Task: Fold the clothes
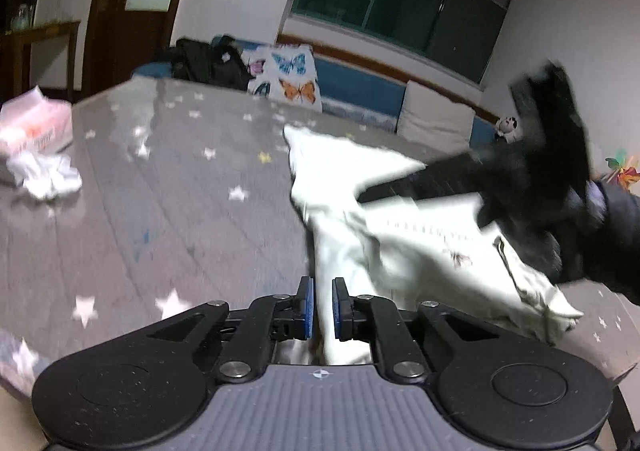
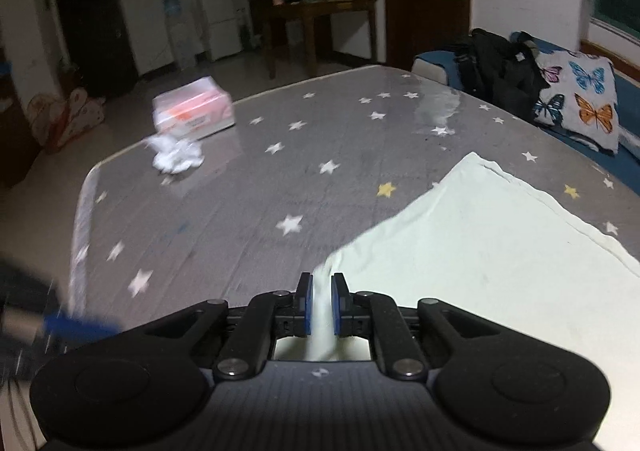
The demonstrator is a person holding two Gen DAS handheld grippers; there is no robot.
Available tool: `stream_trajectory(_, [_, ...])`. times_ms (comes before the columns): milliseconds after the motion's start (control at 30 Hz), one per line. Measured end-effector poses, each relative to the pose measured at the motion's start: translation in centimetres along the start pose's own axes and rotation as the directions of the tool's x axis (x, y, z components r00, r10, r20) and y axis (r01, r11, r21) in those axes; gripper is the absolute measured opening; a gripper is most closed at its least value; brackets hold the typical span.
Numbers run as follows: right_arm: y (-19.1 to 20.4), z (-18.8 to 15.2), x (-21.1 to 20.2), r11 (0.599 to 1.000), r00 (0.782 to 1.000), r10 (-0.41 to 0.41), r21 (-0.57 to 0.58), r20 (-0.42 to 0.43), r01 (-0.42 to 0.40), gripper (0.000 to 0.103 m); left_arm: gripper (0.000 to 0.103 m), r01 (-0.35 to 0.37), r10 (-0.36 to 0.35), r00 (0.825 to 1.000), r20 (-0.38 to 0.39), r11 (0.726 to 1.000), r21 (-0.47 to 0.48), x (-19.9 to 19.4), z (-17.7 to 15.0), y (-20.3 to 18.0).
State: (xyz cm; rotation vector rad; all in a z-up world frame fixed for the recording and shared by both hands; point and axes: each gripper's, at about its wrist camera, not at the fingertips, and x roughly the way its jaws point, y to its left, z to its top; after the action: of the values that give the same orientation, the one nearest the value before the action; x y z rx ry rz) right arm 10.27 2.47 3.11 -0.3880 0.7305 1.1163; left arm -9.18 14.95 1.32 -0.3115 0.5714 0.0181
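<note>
A white garment (image 1: 360, 211) lies partly lifted over a grey star-patterned table cover (image 1: 180, 191). My left gripper (image 1: 323, 307) is shut on a bunched edge of the white garment. In the left wrist view the right gripper shows as a blurred black shape (image 1: 500, 179) over the garment. In the right wrist view my right gripper (image 2: 321, 303) is shut on a fold of the white garment (image 2: 500, 251), which spreads flat to the right over the table cover (image 2: 240, 191).
A pink tissue pack (image 2: 194, 111) and crumpled white tissue (image 2: 176, 155) sit at the table's far left. A butterfly-print cushion (image 2: 576, 103) and black bag (image 2: 496, 63) lie on a blue bench behind. A wooden table (image 2: 320, 23) stands further back.
</note>
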Motion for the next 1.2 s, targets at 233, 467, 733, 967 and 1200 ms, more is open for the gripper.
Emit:
stream_trajectory(233, [1.7,-3.9,-1.4,0.997,0.993,0.077,-0.006,-0.091,-0.078,0.010,0.011,0.030,-0.030,1.000,-0.008,0.997,0.066,3.1,1.5,-1.9])
stream_trajectory(467, [2.3,-6.1,-1.5,0.997,0.992,0.077,0.031,-0.095,-0.075,0.003,0.011,0.004,0.008,0.994,-0.108,0.994,0.110,7.6,1.0,-2.2])
stream_trajectory(733, [2.2,-6.5,-2.7,0.999,0.994,0.054,0.012,-0.099,-0.053,0.006,0.015,0.007,0.006,0.995,-0.101,0.992,0.126,6.7,2.1,-1.8])
stream_trajectory(967, [2.7,-6.6,-2.0,0.998,0.994,0.069,0.010,-0.086,-0.068,0.010,0.015,0.014,0.005,0.994,-0.112,0.985,0.170,10.5,4.5,-2.6])
stream_trajectory(1200, [3.1,-6.6,-2.8,0.999,0.998,0.020,-0.040,-0.064,-0.022,0.010,0.015,0.005,0.025,0.987,-0.160,0.982,0.188,13.7,4.7,-2.2])
